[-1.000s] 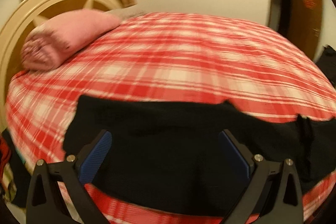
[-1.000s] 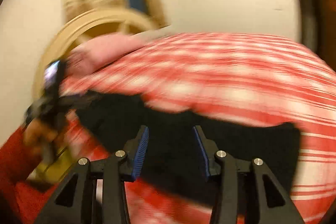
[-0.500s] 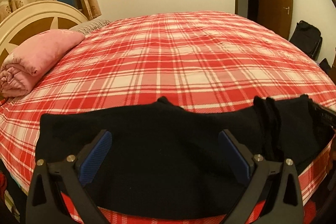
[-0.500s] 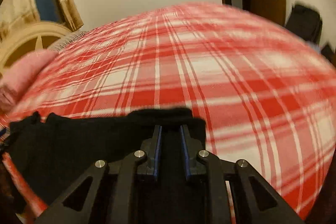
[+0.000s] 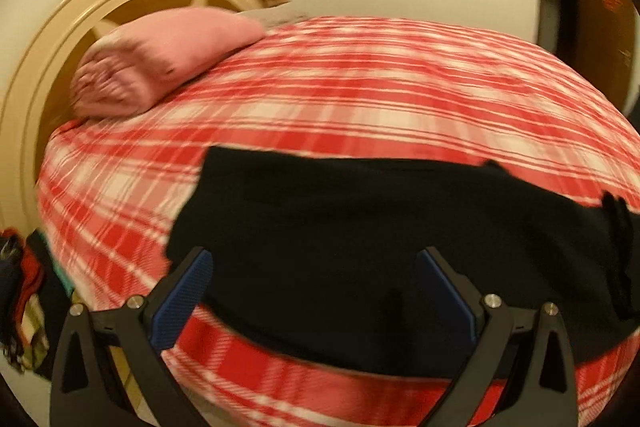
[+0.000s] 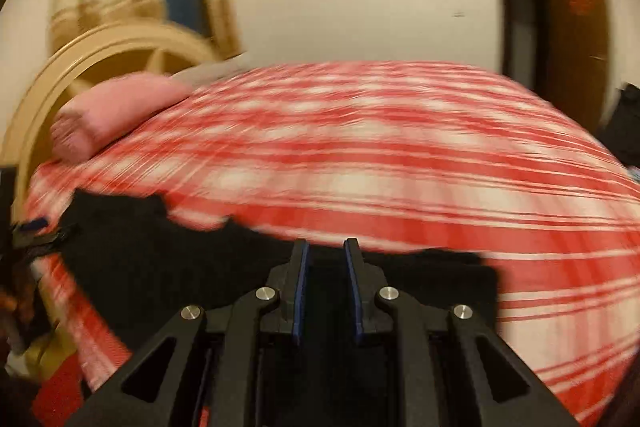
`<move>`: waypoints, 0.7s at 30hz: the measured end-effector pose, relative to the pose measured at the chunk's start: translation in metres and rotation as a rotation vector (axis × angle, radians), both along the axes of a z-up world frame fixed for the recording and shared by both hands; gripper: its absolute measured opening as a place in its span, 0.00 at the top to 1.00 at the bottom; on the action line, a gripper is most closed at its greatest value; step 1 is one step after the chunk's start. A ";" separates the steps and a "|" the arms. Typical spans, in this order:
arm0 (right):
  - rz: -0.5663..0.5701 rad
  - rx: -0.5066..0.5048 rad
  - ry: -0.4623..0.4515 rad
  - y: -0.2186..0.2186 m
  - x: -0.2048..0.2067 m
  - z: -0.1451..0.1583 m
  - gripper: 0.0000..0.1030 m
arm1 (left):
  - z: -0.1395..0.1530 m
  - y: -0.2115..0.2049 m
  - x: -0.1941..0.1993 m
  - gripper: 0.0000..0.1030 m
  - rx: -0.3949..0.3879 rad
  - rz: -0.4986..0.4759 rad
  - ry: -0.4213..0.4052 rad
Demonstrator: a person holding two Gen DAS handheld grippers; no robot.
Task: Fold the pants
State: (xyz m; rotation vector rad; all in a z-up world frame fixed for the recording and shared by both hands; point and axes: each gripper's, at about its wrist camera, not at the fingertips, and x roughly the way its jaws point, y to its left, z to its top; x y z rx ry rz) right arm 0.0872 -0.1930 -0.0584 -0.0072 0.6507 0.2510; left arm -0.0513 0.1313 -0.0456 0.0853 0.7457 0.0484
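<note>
Black pants (image 5: pixel 360 219) lie spread across the near edge of the red plaid bed (image 5: pixel 360 87). My left gripper (image 5: pixel 316 267) hovers over their left half, open wide, its blue pads (image 5: pixel 188 291) apart with nothing pinched. In the right wrist view the pants (image 6: pixel 160 247) stretch off to the left. My right gripper (image 6: pixel 326 263) is shut on their dark right end, the blue pads a narrow gap apart with black fabric between them. The picture is blurred by motion. At the left edge a hand-held black and blue tool (image 6: pixel 32 231) shows above the pants' far end.
A rolled pink blanket (image 5: pixel 160 67) lies by the cream round headboard (image 5: pixel 48 59). Curtains hang behind it. A brown door (image 5: pixel 600 7) stands open at the right. Striped clothes (image 5: pixel 24 299) hang off the bed's left side. The plaid cover (image 6: pixel 400 167) stretches beyond the pants.
My right gripper's jaws came together from half open onto the pants' edge. Both cameras swung to the right and then back toward the headboard. The left gripper stayed wide open.
</note>
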 end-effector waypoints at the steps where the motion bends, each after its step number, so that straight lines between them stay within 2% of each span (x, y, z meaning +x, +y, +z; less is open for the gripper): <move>1: 0.031 -0.014 0.018 0.016 0.004 -0.007 0.81 | 0.000 0.004 0.001 0.00 -0.005 0.010 0.000; 5: 0.091 -0.026 0.115 0.055 0.021 -0.036 0.81 | 0.000 0.009 -0.001 0.00 0.000 0.014 -0.008; 7: 0.102 -0.046 0.088 0.068 0.021 -0.040 0.81 | -0.001 0.007 -0.001 0.00 0.014 0.008 -0.008; 10: 0.118 -0.037 0.092 0.077 0.022 -0.044 0.72 | -0.002 0.002 0.001 0.00 0.008 -0.014 -0.010; 11: 0.132 -0.025 0.096 0.078 0.020 -0.046 0.57 | -0.002 -0.001 0.000 0.00 0.002 -0.025 -0.010; 12: 0.154 -0.017 0.093 0.081 0.020 -0.048 0.49 | -0.001 -0.002 0.001 0.00 -0.005 -0.037 -0.009; 15: 0.169 -0.111 0.062 0.099 0.015 -0.050 0.39 | 0.002 -0.016 0.002 0.00 -0.010 -0.076 -0.010; 18: 0.182 -0.126 0.051 0.103 0.012 -0.051 0.37 | 0.010 -0.031 0.000 0.00 -0.008 -0.118 -0.029; 21: 0.177 -0.009 0.080 0.086 0.014 -0.043 0.38 | 0.016 -0.044 -0.001 0.00 -0.008 -0.157 -0.035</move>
